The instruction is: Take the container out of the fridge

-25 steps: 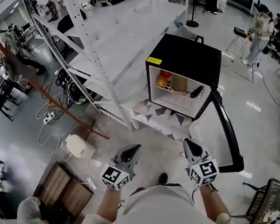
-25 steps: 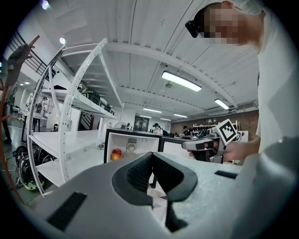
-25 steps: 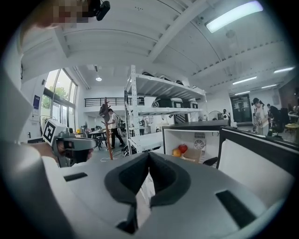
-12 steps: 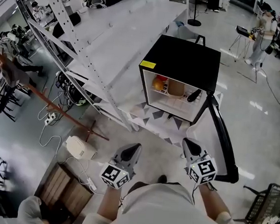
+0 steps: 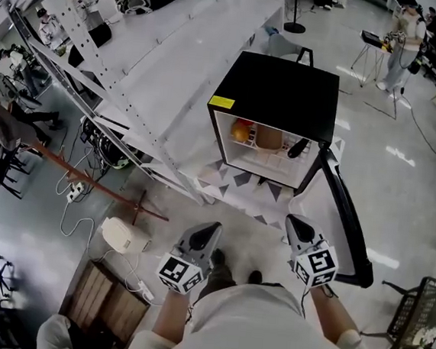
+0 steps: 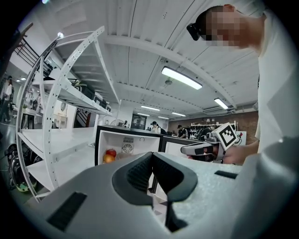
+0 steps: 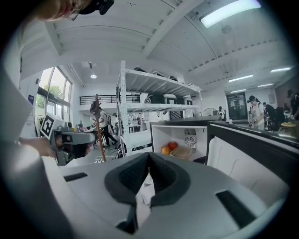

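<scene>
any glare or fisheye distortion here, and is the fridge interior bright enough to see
Head view: sharp; bright glare streaks on the glossy floor right of the fridge, whose interior is well lit. Left gripper view: strong fisheye bends the shelf rack, dark corners. Right gripper view: same fisheye; the ceiling light blows out white.

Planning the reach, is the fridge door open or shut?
Open: the door stands swung aside, and the fridge interior with fruit shows.

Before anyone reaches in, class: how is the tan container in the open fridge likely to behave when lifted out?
The container looks low and wide, so it probably won't tip. Its outline is evenly rounded, so it is likely stiff rather than floppy. The round fruit right beside it could roll if nudged.
</scene>
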